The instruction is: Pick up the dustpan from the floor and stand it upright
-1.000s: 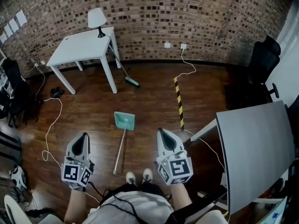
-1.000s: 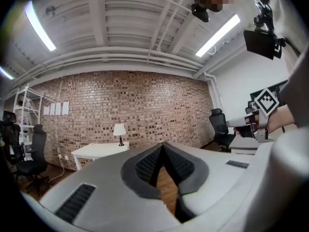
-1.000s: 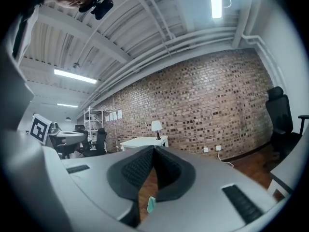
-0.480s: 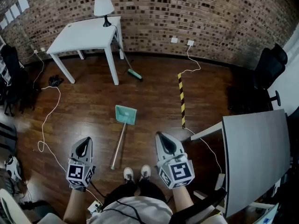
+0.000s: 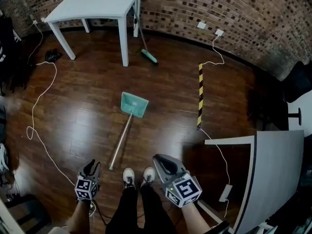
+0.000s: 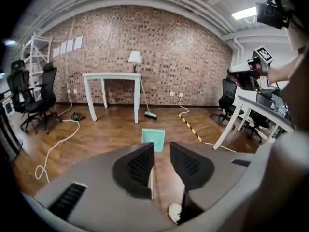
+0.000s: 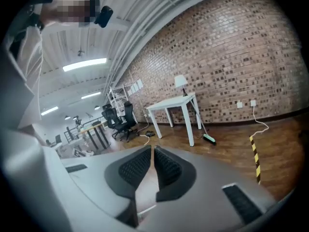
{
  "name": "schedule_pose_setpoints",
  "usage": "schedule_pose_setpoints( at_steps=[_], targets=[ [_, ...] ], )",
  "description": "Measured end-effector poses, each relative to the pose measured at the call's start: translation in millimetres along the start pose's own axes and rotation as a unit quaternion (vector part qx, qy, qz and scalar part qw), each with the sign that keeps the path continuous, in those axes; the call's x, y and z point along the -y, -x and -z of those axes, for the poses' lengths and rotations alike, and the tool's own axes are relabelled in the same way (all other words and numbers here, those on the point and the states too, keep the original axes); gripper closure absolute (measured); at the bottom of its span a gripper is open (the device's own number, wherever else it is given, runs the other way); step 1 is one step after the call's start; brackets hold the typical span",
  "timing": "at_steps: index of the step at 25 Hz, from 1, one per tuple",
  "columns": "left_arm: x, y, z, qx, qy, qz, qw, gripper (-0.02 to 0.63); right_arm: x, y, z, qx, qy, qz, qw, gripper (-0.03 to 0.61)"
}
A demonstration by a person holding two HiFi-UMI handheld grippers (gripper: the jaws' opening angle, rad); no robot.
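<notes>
One dustpan (image 5: 134, 104) lies flat on the floor, ahead of the two grippers and touching neither. Its handle end is near the left gripper (image 5: 89, 165), on that gripper's right side. The jaws of the left gripper and of the right gripper (image 5: 161, 160) have just been opening. Both are released, with nothing between them. One broom (image 5: 148, 56) is farther ahead.

White table (image 5: 92, 4) at 11 o'clock, against brick wall (image 5: 234, 13); lamp (image 6: 134, 58) on top. Broom (image 5: 149, 56) leaning at table's right leg, green head on wooden floor (image 5: 87, 96). Yellow-black striped tape (image 5: 200, 95) at 1 o'clock. White cable (image 5: 33, 106) snaking at 9 o'clock; black bundle (image 5: 51, 55) at 10. Grey tabletop (image 5: 278, 174) at 4 o'clock. Black office chairs (image 6: 34, 93) left of white table.
</notes>
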State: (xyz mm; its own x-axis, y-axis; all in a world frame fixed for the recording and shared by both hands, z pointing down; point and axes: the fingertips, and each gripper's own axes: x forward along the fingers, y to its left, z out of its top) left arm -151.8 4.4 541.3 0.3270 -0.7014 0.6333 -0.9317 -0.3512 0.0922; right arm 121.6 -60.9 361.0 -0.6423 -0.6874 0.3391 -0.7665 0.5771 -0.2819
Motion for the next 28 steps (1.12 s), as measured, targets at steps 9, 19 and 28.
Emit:
schedule_pose_setpoints(
  at_steps=[9,19,28],
  targets=[
    [-30.1,-66.9,174.2,-0.125,0.078,0.001,0.9891,0.427,-14.1,-95.6,157.5,-0.065,-0.043,-0.090,0.993,0.430],
    [-51.5,-167.3,322.6,-0.183,0.062,0.025,0.9809,0.401,5.5,-175.6,299.0,-0.127,-0.048,-0.074,0.988,0.430],
    [-42.7,-207.2,449.1,-0.250,0.048,0.036,0.9663,0.385,27.9,-189.5,349.0,-0.147,0.026,-0.023,0.989,0.586]
  ],
)
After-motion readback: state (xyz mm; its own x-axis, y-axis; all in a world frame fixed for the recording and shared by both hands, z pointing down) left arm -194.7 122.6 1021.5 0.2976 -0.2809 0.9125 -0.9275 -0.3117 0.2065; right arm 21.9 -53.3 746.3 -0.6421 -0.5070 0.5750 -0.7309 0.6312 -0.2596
